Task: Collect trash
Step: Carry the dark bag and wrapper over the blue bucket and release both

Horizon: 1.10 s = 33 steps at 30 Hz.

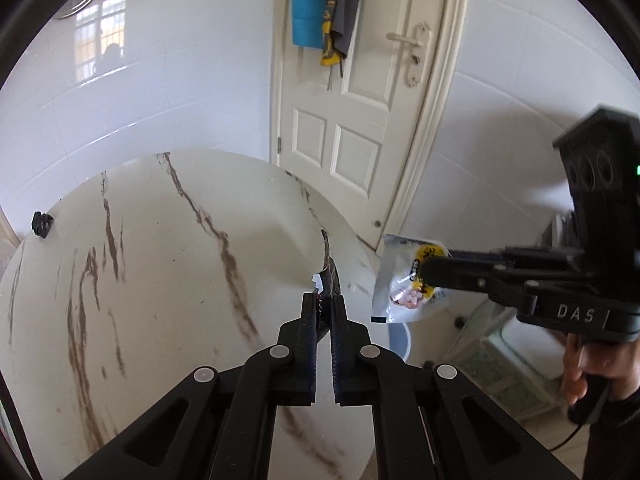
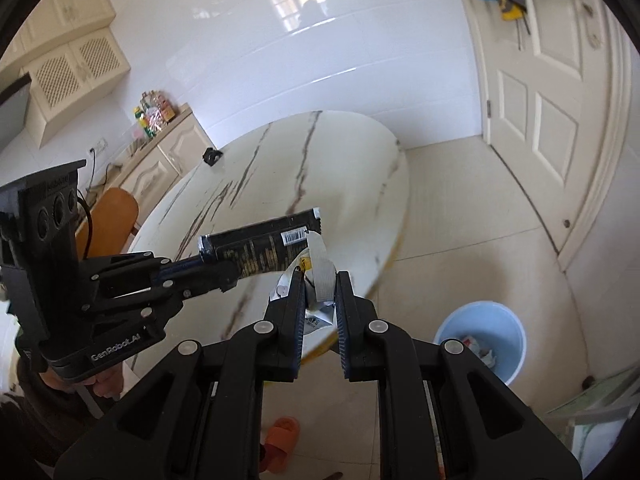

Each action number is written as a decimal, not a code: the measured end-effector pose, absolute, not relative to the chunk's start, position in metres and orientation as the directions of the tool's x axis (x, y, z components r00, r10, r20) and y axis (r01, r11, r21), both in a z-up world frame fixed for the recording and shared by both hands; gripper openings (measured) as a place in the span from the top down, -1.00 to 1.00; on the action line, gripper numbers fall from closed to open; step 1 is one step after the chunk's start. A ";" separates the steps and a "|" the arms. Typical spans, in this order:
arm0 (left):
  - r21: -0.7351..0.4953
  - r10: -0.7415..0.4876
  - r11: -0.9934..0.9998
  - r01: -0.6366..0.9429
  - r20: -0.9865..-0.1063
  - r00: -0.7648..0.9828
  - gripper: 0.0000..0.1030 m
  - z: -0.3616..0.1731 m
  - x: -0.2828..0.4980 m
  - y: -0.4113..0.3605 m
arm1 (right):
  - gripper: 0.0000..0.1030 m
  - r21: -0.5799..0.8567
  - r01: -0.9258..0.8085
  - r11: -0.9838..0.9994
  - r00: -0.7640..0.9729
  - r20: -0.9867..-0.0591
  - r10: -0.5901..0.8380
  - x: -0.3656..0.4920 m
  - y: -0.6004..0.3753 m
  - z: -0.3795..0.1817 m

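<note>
My left gripper [image 1: 323, 300] is shut on a black snack wrapper [image 1: 330, 276], seen edge-on above the round marble table [image 1: 160, 264]. From the right wrist view the left gripper [image 2: 224, 272] holds that black wrapper [image 2: 260, 248] with a barcode flat over the table [image 2: 340, 152]. My right gripper [image 2: 318, 276] is shut on a white and silver snack packet [image 2: 318, 280]. In the left wrist view the right gripper [image 1: 426, 270] holds this white packet [image 1: 400, 280] with yellow print past the table's right edge. A light blue bin [image 2: 480, 340] with some trash stands on the floor below right.
A small black object [image 1: 42, 224] lies at the table's far left. A white door [image 1: 352, 120] with hanging clothes is behind the table. An orange chair [image 2: 108, 216] and cream cabinets [image 2: 160, 160] stand left. An orange slipper [image 2: 282, 440] lies on the tiled floor.
</note>
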<state>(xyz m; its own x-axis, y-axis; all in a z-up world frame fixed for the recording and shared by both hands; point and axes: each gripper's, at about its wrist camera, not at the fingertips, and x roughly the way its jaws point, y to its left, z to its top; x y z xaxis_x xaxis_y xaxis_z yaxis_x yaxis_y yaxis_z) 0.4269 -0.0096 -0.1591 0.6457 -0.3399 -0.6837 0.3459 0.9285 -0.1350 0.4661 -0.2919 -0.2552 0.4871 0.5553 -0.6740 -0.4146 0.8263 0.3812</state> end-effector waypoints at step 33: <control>-0.091 -0.357 0.889 0.449 -0.751 0.555 0.87 -0.234 0.559 -0.217 | 0.73 0.447 -0.129 0.885 0.523 -0.728 0.443 0.525 -0.469 -0.374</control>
<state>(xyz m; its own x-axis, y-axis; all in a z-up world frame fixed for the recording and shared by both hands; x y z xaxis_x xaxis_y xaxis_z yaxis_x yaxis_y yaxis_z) 0.5589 -0.2166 -0.2339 0.5551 -0.3573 -0.7511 0.4486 0.8890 -0.0913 0.5253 -0.4687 -0.3741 0.5235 0.4435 -0.7275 -0.1289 0.8853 0.4469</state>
